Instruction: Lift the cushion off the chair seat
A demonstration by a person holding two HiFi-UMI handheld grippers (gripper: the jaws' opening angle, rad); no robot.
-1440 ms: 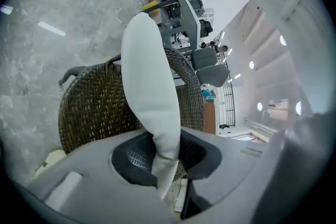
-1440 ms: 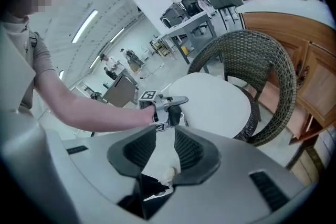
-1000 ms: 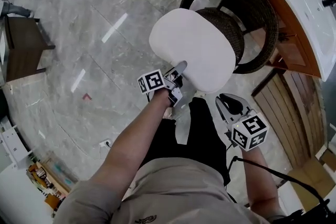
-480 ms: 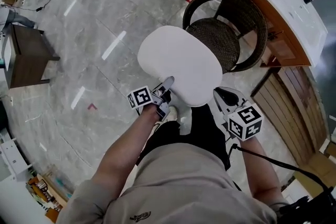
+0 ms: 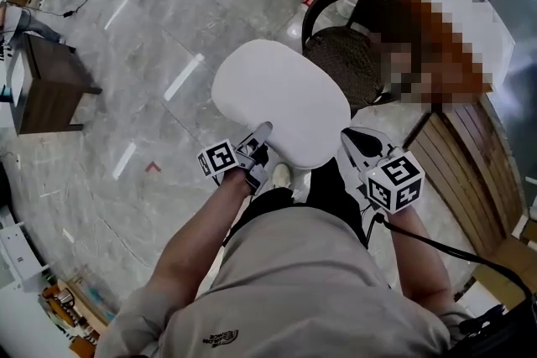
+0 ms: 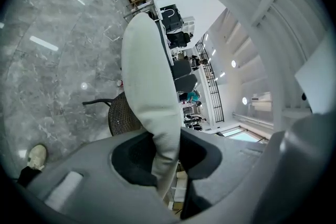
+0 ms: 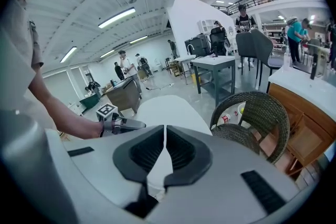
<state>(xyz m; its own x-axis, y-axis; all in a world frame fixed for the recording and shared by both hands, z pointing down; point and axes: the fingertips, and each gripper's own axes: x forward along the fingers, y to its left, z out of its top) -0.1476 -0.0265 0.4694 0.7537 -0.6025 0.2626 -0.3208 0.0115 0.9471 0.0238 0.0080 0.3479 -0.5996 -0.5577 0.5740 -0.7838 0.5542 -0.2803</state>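
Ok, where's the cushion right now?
Centre of the head view: the cushion is held up on the near side of the wicker chair, its near left edge clamped in the left hand-held gripper.

Grey marble floor (image 5: 109,54); dark wooden cabinet (image 5: 46,88) at left (head view); ceiling strip lights (image 7: 116,17) lit.

left gripper (image 5: 262,135) grips white cushion (image 5: 281,96) near wicker chair (image 5: 349,56).

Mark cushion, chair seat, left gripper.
cushion (image 5: 281,101): head view, centre of top face.
chair seat (image 5: 346,61): head view, woven surface right of cushion.
left gripper (image 5: 262,135): head view, between its fingertips at cushion's edge.
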